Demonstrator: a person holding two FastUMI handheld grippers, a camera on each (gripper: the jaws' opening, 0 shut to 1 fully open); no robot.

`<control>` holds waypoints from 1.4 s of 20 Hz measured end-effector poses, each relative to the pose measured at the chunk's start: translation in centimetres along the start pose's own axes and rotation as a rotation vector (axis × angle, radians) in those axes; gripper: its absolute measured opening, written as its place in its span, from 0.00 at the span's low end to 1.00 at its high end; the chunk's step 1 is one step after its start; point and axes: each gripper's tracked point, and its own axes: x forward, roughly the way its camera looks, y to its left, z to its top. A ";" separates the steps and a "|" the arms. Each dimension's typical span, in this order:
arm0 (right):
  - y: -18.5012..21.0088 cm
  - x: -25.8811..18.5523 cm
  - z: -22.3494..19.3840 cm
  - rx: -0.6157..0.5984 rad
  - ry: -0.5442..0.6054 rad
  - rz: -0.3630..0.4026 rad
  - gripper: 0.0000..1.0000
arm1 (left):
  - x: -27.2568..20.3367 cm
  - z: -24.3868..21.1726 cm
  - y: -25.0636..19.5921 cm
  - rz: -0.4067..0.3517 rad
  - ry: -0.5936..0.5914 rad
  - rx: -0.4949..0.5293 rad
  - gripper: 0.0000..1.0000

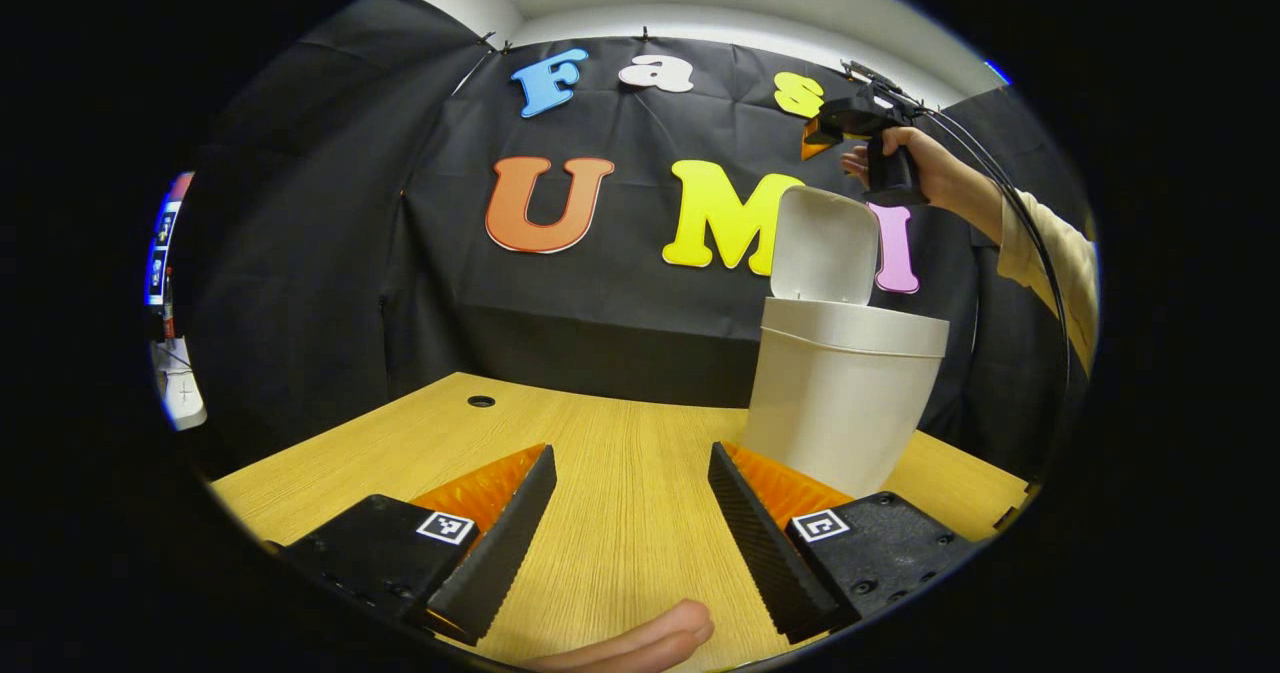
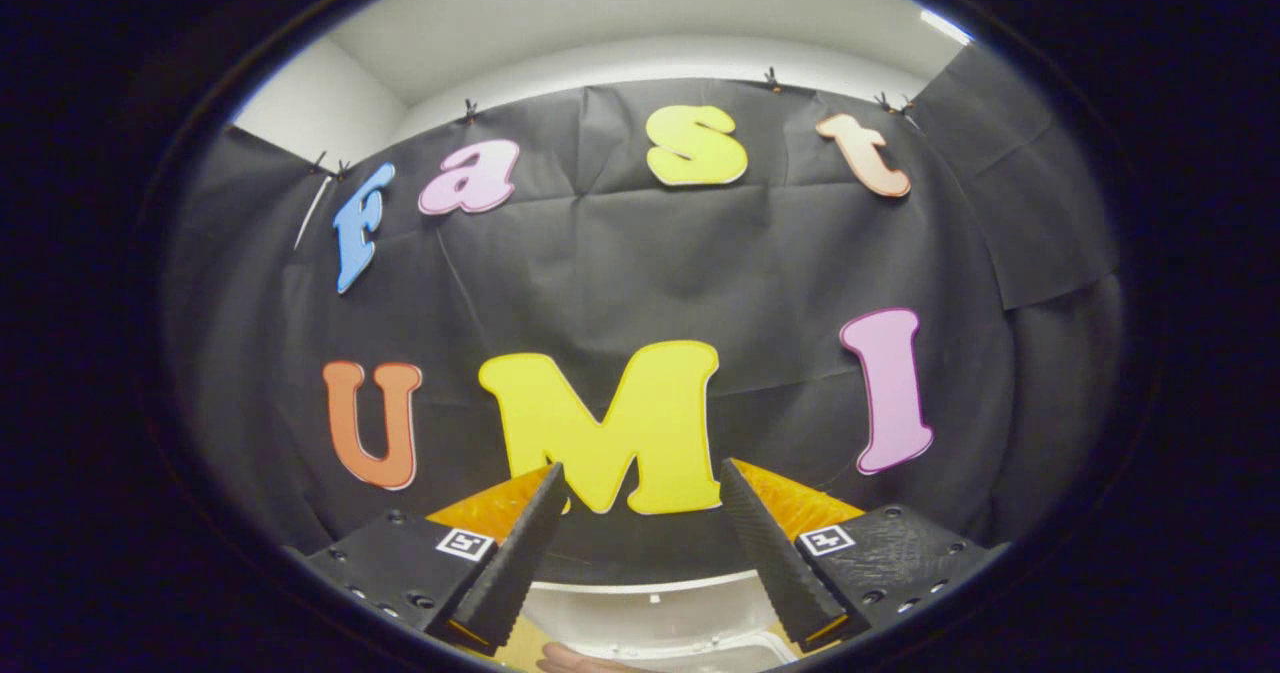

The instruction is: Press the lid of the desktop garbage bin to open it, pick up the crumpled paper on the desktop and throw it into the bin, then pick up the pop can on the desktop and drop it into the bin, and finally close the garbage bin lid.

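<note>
Wooden desktop [image 1: 620, 493] holds bin [image 1: 840, 403], lid [image 1: 825, 245] raised.

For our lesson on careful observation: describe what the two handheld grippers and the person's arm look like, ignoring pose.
Each gripper, left and right, has two wedge-shaped fingers with ribbed inner faces on blocky bases, each base bearing a small square black-and-white marker. Seen from afar, the right gripper is a dark pistol-grip body with thin dark cables trailing back along a pale long sleeve.

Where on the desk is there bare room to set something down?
The desk is bare between the left gripper and its far edge, and leftward to the cable hole. The right side is crowded: the bin stands there, lid up, with the right gripper above it.
</note>
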 end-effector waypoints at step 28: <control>0.2 -10.2 -21.9 -0.054 0.505 0.085 0.92 | -5.3 -2.4 -3.1 0.054 0.089 -0.031 0.98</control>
